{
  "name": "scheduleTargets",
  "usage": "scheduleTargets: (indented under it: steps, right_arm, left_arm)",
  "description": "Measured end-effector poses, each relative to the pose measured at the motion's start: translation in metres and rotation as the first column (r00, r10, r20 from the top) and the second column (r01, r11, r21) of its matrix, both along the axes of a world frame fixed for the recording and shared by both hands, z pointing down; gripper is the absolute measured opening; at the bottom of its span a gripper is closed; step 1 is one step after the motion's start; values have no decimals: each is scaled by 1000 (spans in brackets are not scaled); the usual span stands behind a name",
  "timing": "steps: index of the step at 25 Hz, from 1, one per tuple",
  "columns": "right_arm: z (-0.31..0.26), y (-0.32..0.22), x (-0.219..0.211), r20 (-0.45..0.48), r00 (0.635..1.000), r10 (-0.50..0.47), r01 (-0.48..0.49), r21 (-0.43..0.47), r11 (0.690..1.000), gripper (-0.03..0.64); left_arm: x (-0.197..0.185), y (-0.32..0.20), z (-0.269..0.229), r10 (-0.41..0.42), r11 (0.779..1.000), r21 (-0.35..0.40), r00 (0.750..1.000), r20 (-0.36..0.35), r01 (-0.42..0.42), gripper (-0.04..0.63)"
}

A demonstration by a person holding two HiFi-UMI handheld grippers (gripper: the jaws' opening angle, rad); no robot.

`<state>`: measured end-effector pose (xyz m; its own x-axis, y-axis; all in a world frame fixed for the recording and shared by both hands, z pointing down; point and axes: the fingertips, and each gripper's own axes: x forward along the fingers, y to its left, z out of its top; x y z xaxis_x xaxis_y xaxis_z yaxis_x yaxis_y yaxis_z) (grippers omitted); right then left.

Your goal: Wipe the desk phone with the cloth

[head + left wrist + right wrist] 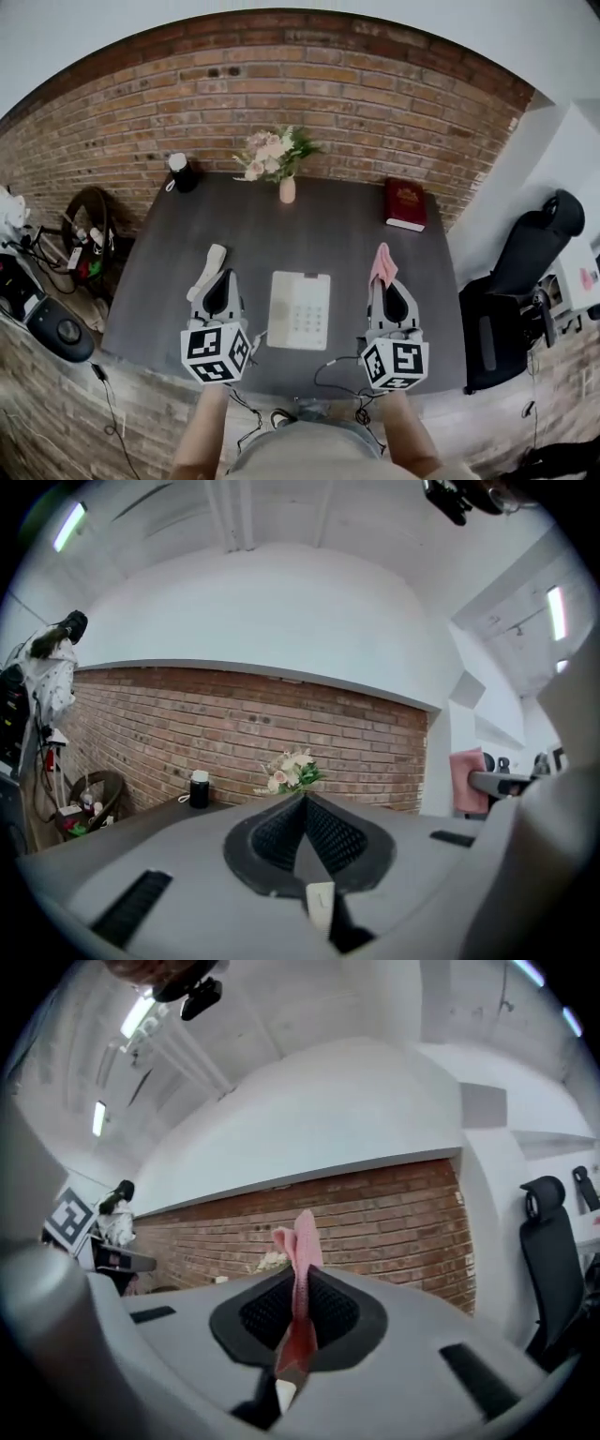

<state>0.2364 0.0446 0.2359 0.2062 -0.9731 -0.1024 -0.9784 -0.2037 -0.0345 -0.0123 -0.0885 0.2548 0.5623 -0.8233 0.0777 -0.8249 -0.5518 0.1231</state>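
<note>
The white desk phone (299, 309) lies flat at the front middle of the dark desk (319, 234). Its white handset (208, 269) rests on the desk to the left of it, partly behind my left gripper (221, 279). That gripper (302, 803) tilts upward, its jaws shut with nothing between them. To the right of the phone, my right gripper (385, 283) is shut on a pink cloth (382, 263). The cloth (300, 1269) is pinched between the jaws and sticks up past their tips. It also shows in the left gripper view as the pink cloth (466, 782) at the right.
A vase of flowers (284, 164) stands at the desk's back middle. A black jar (181, 172) is at the back left and a red book (405, 203) at the back right. A black office chair (525, 272) stands to the right. Cables (337, 375) hang at the front edge.
</note>
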Motion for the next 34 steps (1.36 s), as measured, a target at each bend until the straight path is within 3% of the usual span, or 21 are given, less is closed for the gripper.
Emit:
scheduleTargets:
  steps: [7,11,34]
  right_arm:
    - [0,13,24,39,996,81,-81,-1,997,21]
    - [-2,18,26,-52,992,113,-114,-34,993,17]
    - [2,23,18,-48,998,33,-36,-68,997,17]
  left_arm:
    - [18,3,1,31,1000,-5,1000,-6,-31,3]
    - [24,6,9,43,999,-22,999,-2,-43,3]
    - [8,20,24,12,998,-66,1000,20,-10,3]
